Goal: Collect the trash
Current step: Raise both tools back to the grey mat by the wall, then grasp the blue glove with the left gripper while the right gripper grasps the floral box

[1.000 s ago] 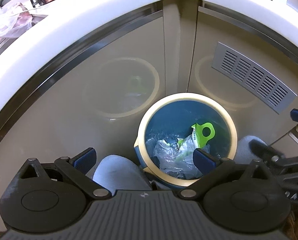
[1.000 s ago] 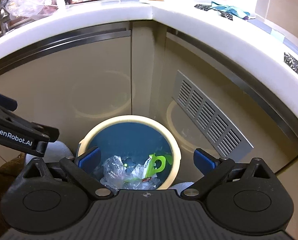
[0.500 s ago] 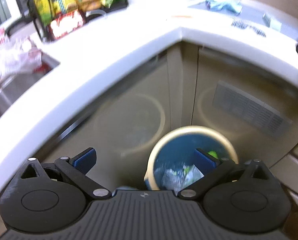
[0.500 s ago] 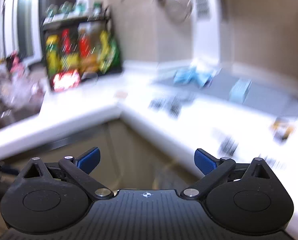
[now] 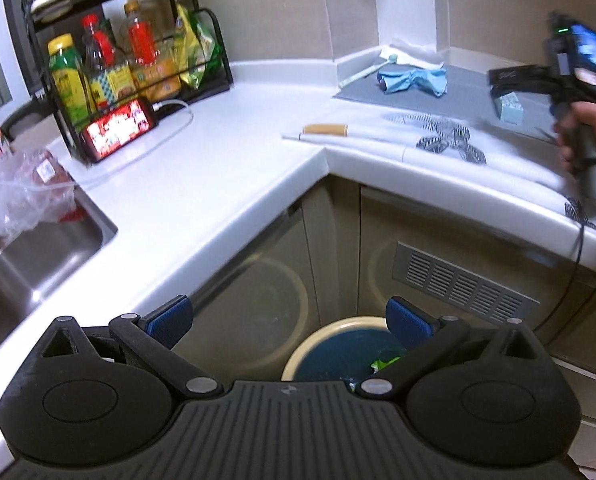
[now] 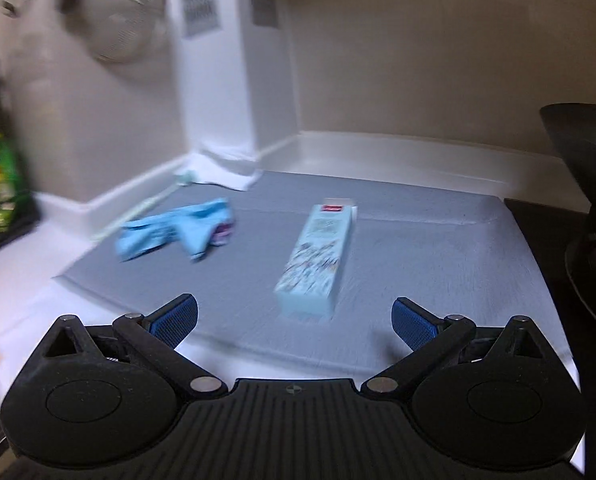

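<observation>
Glossy white countertop (image 5: 201, 184), brushed metal sink (image 5: 37, 264), matt grey mat (image 6: 418, 248), printed cardboard box (image 6: 318, 264).

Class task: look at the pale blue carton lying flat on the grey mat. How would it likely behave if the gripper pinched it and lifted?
The pale blue carton looks like thin card, so it is probably light and may dent under a hard pinch. Its flat, straight sides should give the right gripper a steady hold. Lying on a broad face on the grey mat, it seems unlikely to roll.
</observation>
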Demonstrator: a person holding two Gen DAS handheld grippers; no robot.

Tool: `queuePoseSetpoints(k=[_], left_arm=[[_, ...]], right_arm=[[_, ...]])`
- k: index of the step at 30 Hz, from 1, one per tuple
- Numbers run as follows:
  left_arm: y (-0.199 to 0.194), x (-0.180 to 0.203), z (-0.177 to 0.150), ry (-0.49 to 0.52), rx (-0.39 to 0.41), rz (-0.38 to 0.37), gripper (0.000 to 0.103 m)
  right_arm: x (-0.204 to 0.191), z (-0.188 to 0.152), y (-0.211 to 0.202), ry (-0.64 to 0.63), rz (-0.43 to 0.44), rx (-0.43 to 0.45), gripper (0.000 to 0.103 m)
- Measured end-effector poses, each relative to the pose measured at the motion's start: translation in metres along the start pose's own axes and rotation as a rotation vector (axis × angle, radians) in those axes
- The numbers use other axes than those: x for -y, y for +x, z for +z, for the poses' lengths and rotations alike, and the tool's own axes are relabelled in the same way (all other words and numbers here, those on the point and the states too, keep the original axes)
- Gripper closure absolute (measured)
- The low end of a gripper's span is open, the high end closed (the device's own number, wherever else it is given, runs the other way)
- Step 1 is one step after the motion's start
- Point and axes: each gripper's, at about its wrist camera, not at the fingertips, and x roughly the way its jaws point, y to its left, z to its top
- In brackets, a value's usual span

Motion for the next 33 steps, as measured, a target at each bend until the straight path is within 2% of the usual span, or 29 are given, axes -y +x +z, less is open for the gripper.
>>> queuePoseSetpoints(k=[5,6,7,8,9,13,16,19,23,26,27,28,30,33], left_arm=[[-0.003,0.003,0.020,0.020,0.029,0.015,0.000],[-0.002,0.004,0.027,0.025,0.039,0.012,0.000],[-0.001,0.006,0.032,0.032,0.049,0.008,0.000],[0.000,0.009,0.040,0.039,0.062,0.003,0.000],[0.001,0.012,0.047,0.048,0.078,-0.002,0.000],[0.011,0.036,0.083,0.102,0.176,-0.025,0.000],[0.031,0.065,0.115,0.179,0.247,-0.070,0.000],[0.060,0.101,0.150,0.278,0.285,-0.107,0.000],[0.106,0.134,0.194,0.370,0.318,-0.116,0.000],[0.147,0.147,0.226,0.403,0.288,-0.157,0.000],[0.159,0.150,0.235,0.403,0.285,-0.168,0.000],[0.173,0.153,0.244,0.402,0.287,-0.183,0.000],[0.200,0.163,0.258,0.406,0.281,-0.201,0.000],[0.244,0.177,0.272,0.423,0.232,-0.205,0.000]], right_arm=[[0.001,0.013,0.055,0.023,-0.032,-0.092,0.002],[0.001,0.013,0.059,0.022,-0.016,-0.086,0.011],[0.002,0.014,0.062,0.019,-0.002,-0.085,0.038],[0.004,0.013,0.062,0.010,-0.010,-0.087,0.053],[0.006,0.013,0.059,-0.010,-0.023,-0.075,0.061],[0.023,0.008,0.037,-0.066,-0.038,-0.056,0.062],[0.040,-0.002,0.021,-0.097,-0.062,-0.041,0.062],[0.060,-0.005,0.019,-0.055,-0.054,-0.067,0.062],[0.078,-0.004,0.018,0.027,-0.005,-0.069,0.061],[0.076,-0.004,0.020,0.025,-0.012,-0.068,0.060],[0.074,-0.004,0.020,0.014,-0.022,-0.069,0.053],[0.073,-0.005,0.020,0.008,-0.027,-0.072,0.041],[0.072,-0.005,0.020,0.004,-0.035,-0.079,0.024],[0.073,-0.005,0.021,0.007,-0.035,-0.091,0.020]])
